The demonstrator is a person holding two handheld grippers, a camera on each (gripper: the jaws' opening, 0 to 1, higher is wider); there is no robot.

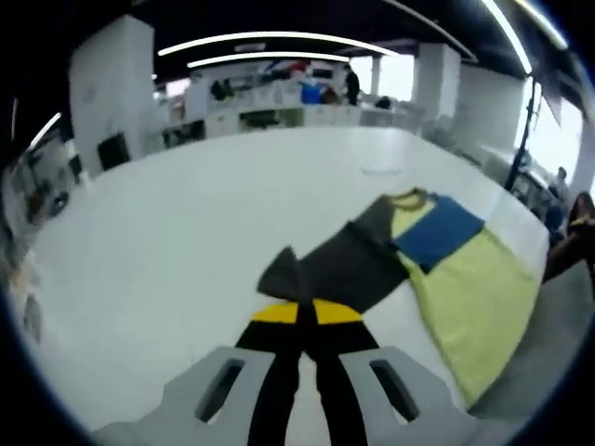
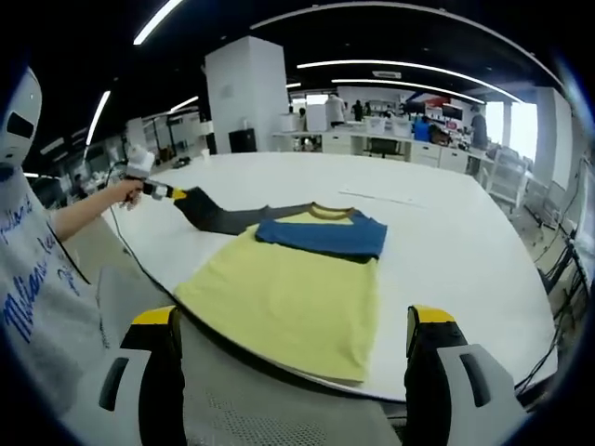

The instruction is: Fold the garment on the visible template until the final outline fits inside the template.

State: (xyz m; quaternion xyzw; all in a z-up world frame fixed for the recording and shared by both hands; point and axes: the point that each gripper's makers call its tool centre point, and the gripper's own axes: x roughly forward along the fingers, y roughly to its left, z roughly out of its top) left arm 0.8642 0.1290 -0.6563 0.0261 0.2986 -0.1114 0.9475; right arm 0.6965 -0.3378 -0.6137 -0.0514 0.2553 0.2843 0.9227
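The big white table point(image 2: 446, 251) carries the yellow cotton T-shirt with dark grey sleeves point(image 2: 288, 297), lying flat, its hem overhanging the near edge. One sleeve, folded across the chest, shows a blue panel point(image 2: 325, 235). The other dark grey sleeve point(image 1: 344, 265) stretches out to my left. My left gripper point(image 1: 297, 311) is pinched shut on that sleeve's cuff. My right gripper point(image 2: 293, 330) hangs wide and empty over the hem, near the table edge. I cannot make out any template outline. My worry: pulling the sleeve too hard could drag the whole shirt sideways, or tip the overhanging hem off the table.
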